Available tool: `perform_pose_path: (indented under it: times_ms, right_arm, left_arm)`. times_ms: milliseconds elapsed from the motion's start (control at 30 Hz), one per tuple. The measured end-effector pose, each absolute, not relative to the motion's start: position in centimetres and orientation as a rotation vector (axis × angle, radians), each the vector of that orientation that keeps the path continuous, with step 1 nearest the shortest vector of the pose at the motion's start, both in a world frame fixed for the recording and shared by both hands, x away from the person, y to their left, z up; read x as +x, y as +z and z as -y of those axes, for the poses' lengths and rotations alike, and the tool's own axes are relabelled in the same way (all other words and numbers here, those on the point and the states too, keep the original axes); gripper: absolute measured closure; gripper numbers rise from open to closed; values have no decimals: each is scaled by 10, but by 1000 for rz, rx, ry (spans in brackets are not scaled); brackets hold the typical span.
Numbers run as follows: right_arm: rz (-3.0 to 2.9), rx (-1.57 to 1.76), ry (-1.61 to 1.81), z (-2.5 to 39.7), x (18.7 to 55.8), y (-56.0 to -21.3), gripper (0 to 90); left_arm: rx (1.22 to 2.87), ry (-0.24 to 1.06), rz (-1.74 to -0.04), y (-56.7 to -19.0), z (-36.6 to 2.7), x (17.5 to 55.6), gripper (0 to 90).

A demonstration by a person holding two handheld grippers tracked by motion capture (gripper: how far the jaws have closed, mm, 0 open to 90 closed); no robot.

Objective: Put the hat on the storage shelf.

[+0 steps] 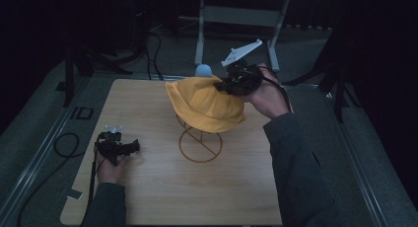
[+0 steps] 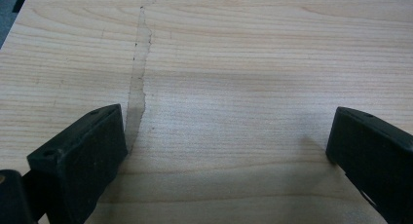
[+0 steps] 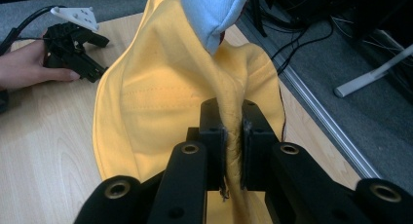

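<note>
1. while the right gripper (image 3: 233, 136) clamps a fold of the yellow hat (image 1: 204, 102), its jaws stand pressed together on the fabric.
2. hat position: draped over the wire stand (image 1: 199, 144) near the middle of the wooden table (image 1: 162, 187).
3. a pale blue ball (image 1: 203, 70) shows at the hat's far edge.
4. left gripper (image 1: 118, 147): resting low at the table's left side, well apart from the hat, jaws spread wide, holding nothing.

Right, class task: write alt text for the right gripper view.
The right gripper is shut on a fold of the yellow fabric hat, with a pale blue pompom above. Beyond, a hand holds the left gripper on the wooden table.
</note>
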State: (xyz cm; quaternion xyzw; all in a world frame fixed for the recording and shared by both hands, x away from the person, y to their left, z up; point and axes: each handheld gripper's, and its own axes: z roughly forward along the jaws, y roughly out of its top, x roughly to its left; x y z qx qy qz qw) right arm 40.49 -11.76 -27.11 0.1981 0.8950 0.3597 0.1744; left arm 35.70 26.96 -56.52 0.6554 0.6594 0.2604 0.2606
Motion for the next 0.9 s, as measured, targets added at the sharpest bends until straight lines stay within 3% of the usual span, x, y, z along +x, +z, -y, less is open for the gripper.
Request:
perform_pose_path:
  times_ms: [567,900]
  right_arm:
    - [-2663,468,887,67,408,-283,778]
    - [-2670,471,842,63,410,-287,756]
  left_arm:
    - [1774,707,-1785,-565,-270,357,11]
    - [1774,706,-1785,-565,-270,357,11]
